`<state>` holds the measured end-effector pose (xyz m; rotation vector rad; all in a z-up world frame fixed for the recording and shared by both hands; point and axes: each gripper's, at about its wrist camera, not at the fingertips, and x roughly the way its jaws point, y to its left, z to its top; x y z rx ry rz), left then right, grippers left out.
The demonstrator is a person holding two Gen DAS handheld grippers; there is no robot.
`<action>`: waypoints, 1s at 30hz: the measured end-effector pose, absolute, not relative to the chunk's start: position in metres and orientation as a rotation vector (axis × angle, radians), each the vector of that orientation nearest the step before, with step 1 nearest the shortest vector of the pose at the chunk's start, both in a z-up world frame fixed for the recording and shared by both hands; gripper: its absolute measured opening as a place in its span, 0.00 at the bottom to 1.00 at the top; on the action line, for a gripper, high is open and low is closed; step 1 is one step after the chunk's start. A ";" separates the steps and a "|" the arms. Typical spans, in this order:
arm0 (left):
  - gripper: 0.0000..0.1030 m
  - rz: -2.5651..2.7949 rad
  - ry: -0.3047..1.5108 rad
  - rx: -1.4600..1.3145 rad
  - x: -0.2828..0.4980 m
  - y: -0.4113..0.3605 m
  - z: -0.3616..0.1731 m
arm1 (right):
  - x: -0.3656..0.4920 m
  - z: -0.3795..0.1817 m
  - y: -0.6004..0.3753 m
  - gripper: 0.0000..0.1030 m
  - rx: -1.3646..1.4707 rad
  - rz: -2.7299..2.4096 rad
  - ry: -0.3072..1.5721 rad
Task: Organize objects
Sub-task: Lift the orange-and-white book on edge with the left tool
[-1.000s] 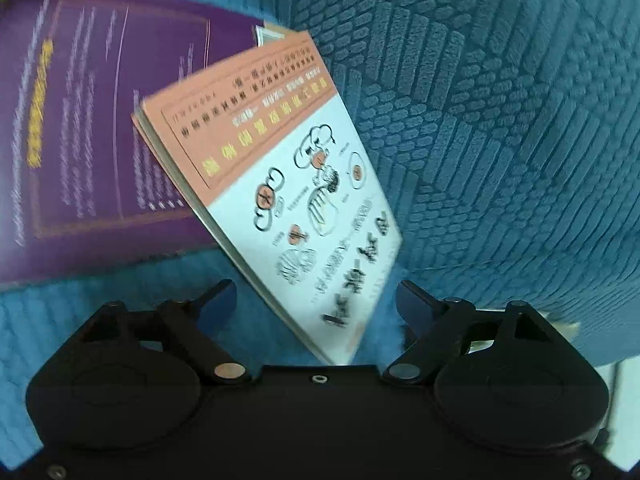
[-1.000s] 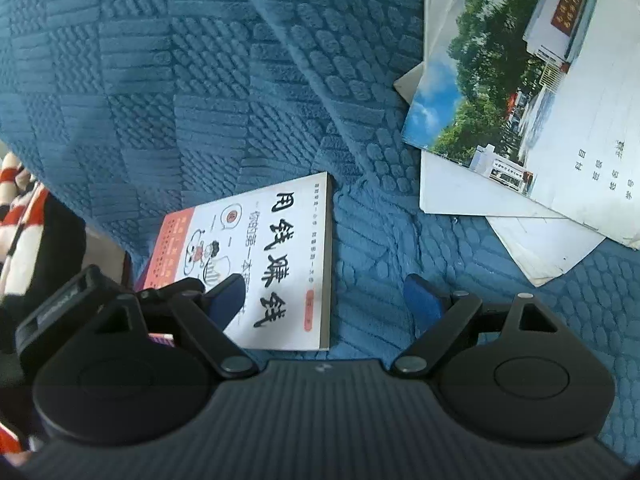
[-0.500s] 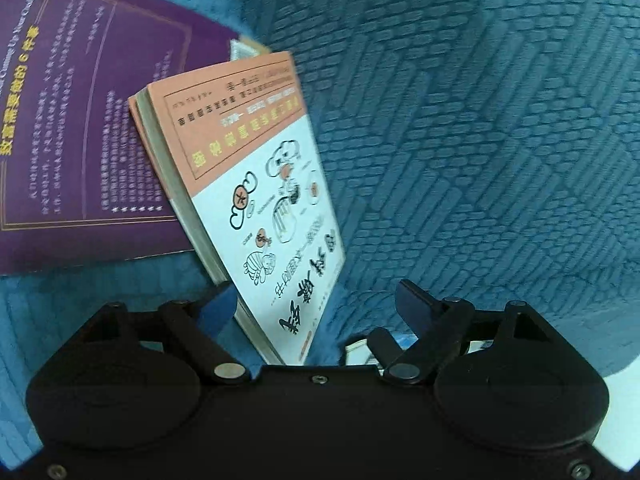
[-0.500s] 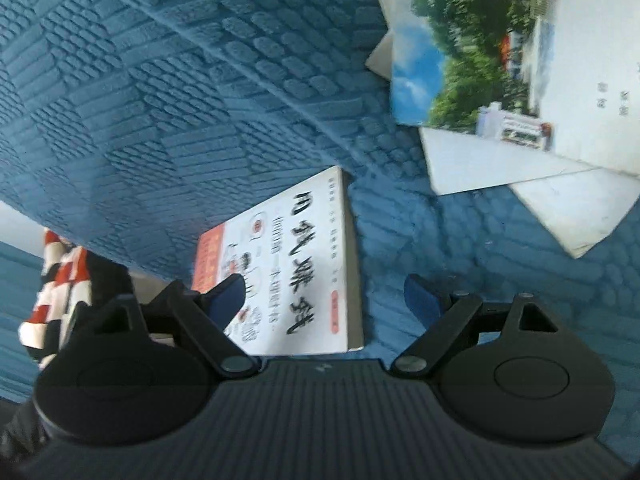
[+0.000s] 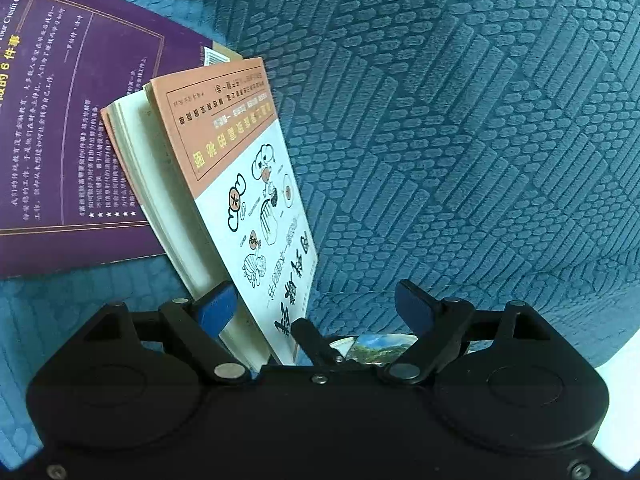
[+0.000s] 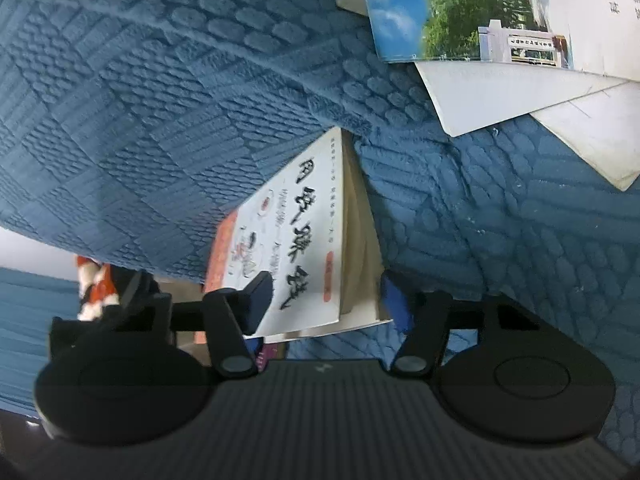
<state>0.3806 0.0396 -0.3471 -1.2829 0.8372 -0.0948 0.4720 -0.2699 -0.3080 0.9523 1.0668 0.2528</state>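
A small paperback with a white and orange cover [image 5: 244,184] stands tilted on its edge on blue textured fabric [image 5: 460,120]. It also shows in the right wrist view [image 6: 296,248]. My left gripper [image 5: 316,304] is open, its left finger against the page edge and its right finger well clear. My right gripper [image 6: 324,292] has its jaws around the book's near end, one on the cover and one on the back. A dark tip of the other gripper [image 5: 312,336] shows at the book's near corner in the left wrist view.
A large purple book [image 5: 68,132] lies flat behind the paperback on the left. A landscape-photo booklet [image 6: 472,12] and white sheets [image 6: 500,92] lie on the fabric at upper right. A red and white striped cloth [image 6: 94,288] shows at the left edge.
The paperback has gone from lying flat to standing steeply on its edge. My right gripper has narrowed onto its near end. The left gripper has come closer to the page edge.
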 end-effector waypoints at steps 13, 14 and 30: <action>0.82 -0.035 0.907 -1.271 0.369 0.038 -0.356 | 0.472 -0.303 -0.274 0.42 1.093 0.369 1.006; 0.82 -0.019 0.915 -1.272 0.369 0.039 -0.358 | 0.473 -0.305 -0.274 0.42 1.120 0.373 1.008; 0.81 0.018 0.901 -1.385 0.371 0.037 -0.381 | 0.481 -0.295 -0.257 0.16 1.107 0.465 0.988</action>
